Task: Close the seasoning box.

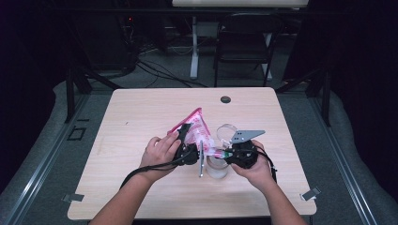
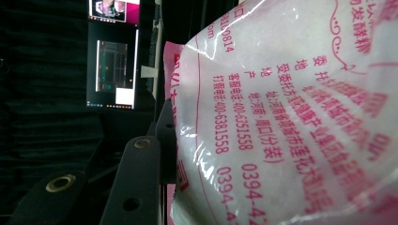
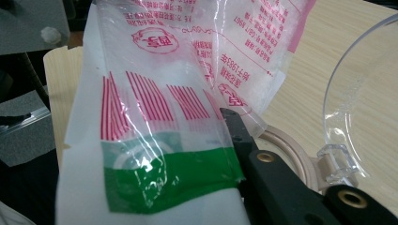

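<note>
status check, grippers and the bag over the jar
Left gripper shut on bag, holding it tilted. Right gripper shut on bag's lower end over open jar. Nothing in the way.

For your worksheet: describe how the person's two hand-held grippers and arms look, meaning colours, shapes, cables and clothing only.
Both grippers are black. The left gripper trails a black cable back along the forearm. The right gripper carries a grey three-cornered plate with small holes on top, and a black cable loops from it. Up close, the black jaws are flat bars with brass-coloured ringed screw holes. Both forearms are bare, with no sleeves in sight.

The bag (image 1: 196, 129) hangs above the jar (image 1: 217, 167), between left gripper (image 1: 187, 140) and right gripper (image 1: 225, 153).
</note>
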Demonstrator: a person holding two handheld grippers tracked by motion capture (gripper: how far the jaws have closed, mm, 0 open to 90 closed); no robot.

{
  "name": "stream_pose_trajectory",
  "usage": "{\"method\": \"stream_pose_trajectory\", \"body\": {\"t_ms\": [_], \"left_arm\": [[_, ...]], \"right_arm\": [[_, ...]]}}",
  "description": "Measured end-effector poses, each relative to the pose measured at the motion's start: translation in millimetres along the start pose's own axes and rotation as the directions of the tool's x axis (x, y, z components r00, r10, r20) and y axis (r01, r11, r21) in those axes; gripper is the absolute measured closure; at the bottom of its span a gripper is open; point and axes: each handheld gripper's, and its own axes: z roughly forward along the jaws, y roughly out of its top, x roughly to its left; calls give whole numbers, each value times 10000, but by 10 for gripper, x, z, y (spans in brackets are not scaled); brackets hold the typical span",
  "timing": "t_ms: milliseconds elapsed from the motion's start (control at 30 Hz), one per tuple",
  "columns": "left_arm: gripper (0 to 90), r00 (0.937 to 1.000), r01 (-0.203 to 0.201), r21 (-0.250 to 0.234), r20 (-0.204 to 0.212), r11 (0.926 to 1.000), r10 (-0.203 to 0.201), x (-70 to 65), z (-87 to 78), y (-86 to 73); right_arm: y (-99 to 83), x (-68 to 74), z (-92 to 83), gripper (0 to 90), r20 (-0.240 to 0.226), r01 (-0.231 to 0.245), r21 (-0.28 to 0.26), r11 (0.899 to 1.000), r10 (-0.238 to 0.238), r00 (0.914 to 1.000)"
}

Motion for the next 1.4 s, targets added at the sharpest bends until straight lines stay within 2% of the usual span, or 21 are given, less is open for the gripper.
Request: {"method": "stream_pose_trajectory", "body": {"t_ms": [1100, 1133, 1167, 1267, 1333, 1367, 1400], "left_arm": [[640, 9984, -244, -196, -509, 9995, 234, 22, -45, 34], [641, 9974, -206, -569, -705, 9982, 165, 10, -20, 22], [641, 9984, -296, -75, -493, 9995, 292, 27, -59, 42], [641, 9967, -365, -210, -730, 9991, 348, 17, -65, 44], [641, 9971, -337, -150, -692, 9993, 326, 14, -72, 49], [641, 9954, -394, -393, -891, 9985, 358, 9, -61, 43], [641, 9949, -477, -257, -899, 9985, 452, 12, -75, 50]], "right_arm": [[-13, -12, 7, 887, -17, -2, 49, 10000, 2, 10000], [-13, -12, 7, 887, -12, -3, 46, 10000, 3, 10000], [-13, -12, 6, 887, -14, -2, 41, 10000, 2, 10000], [-13, -14, 1, 887, -13, -22, 42, 10000, 22, 10000], [-13, -15, -2, 887, -21, -16, 46, 10000, 16, 10000], [-13, -15, -2, 887, -19, -18, 39, 10000, 18, 10000], [-13, -15, -3, 887, -19, -15, 48, 10000, 15, 10000]]}}
